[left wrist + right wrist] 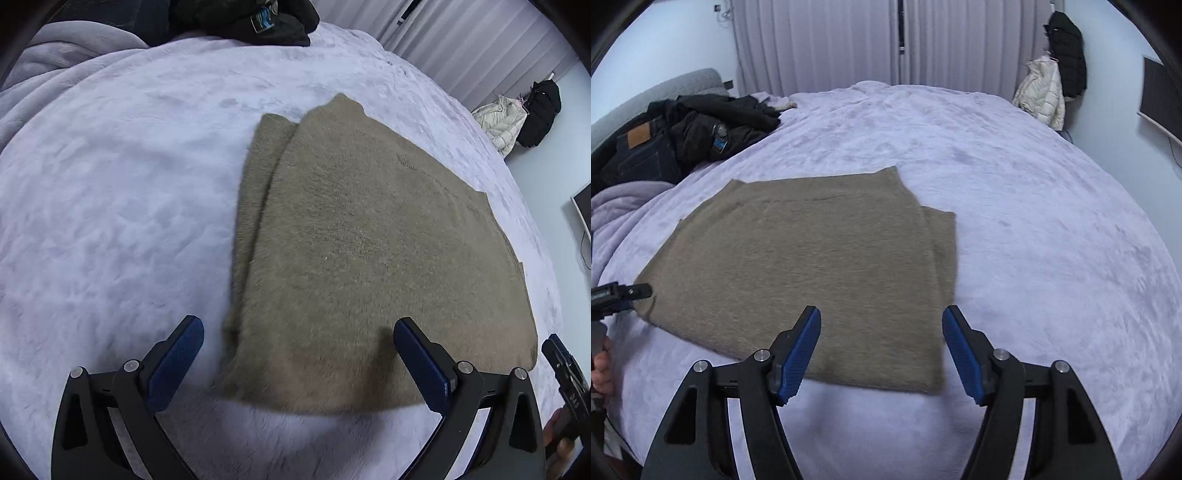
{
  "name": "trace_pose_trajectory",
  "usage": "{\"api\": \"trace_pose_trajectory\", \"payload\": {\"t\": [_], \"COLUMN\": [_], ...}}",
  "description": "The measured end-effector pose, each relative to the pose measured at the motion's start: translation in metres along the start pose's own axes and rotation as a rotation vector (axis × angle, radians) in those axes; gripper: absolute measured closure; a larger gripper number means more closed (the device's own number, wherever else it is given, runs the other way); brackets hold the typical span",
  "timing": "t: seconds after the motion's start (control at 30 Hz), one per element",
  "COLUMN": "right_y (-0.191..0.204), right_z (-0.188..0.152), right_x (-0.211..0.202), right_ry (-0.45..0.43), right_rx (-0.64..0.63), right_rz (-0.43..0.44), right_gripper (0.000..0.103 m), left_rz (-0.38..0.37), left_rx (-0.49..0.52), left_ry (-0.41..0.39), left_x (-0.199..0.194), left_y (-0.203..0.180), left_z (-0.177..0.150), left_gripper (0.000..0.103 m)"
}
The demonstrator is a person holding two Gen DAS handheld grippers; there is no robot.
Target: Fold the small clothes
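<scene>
Left gripper [298, 334]: jaws spread wide, blue pads [177, 365] clear of any fabric, nothing held; it hangs over the near edge of a folded tan fleece garment [362, 258], one finger above bare cover and the other above the cloth. Right gripper [881, 323]: jaws parted, blue pads [798, 354] empty, poised above the garment's [812, 266] near right corner with no contact visible. The garment lies flat on the lavender plush bed cover [1052, 258], toward the near edge of the bed, folded into a rough rectangle; a narrower under-layer shows along one side as a strip beyond the top layer's edge, and a short seam line marks the far part of the upper face. In the right wrist view the tip of the left gripper [631, 293] sits just beside the garment's near left corner; whether it touches the cloth cannot be told. A hand [602, 369] shows at the left frame edge. A heap of dark clothes [687, 133], including jeans with a tan leather patch, lies at the bed's far left corner. Beyond the far edge hang pale curtains [849, 40]; a white puffer jacket [1041, 92] and a black coat [1067, 51] hang at the far right.
</scene>
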State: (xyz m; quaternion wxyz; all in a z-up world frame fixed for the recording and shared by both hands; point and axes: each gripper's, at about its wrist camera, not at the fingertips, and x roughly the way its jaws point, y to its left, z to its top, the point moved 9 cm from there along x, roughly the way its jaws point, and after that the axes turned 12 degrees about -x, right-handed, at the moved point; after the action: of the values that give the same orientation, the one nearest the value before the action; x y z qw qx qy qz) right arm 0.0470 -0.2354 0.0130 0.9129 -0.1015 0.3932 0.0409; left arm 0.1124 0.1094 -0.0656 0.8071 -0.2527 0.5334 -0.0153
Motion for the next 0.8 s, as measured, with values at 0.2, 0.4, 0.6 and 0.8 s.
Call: {"api": "trace_pose_trajectory", "payload": {"t": [0.2,0.4,0.6,0.8], "right_y": [0.054,0.076,0.076,0.075], "right_z": [0.013,0.036,0.070,0.080], "right_x": [0.047,0.104,0.133,0.169], "right_ry": [0.093,0.172,0.214,0.255], "right_rx": [-0.058,-0.068,-0.064,-0.044], "right_rz": [0.052,0.007,-0.048,-0.075], "right_gripper": [0.031,0.029,0.021,0.011], "left_rz": [0.022,0.030,0.021,0.013], "left_rx": [0.059,0.042,0.063,0.071], "left_ry": [-0.013,-0.067,-0.113,-0.128], "left_x": [0.024,0.034,0.035,0.035], "left_y": [-0.015,-0.018,-0.020,-0.019], "left_z": [0.019,0.031,0.031,0.032], "left_gripper": [0.000,0.000,0.000,0.000]}}
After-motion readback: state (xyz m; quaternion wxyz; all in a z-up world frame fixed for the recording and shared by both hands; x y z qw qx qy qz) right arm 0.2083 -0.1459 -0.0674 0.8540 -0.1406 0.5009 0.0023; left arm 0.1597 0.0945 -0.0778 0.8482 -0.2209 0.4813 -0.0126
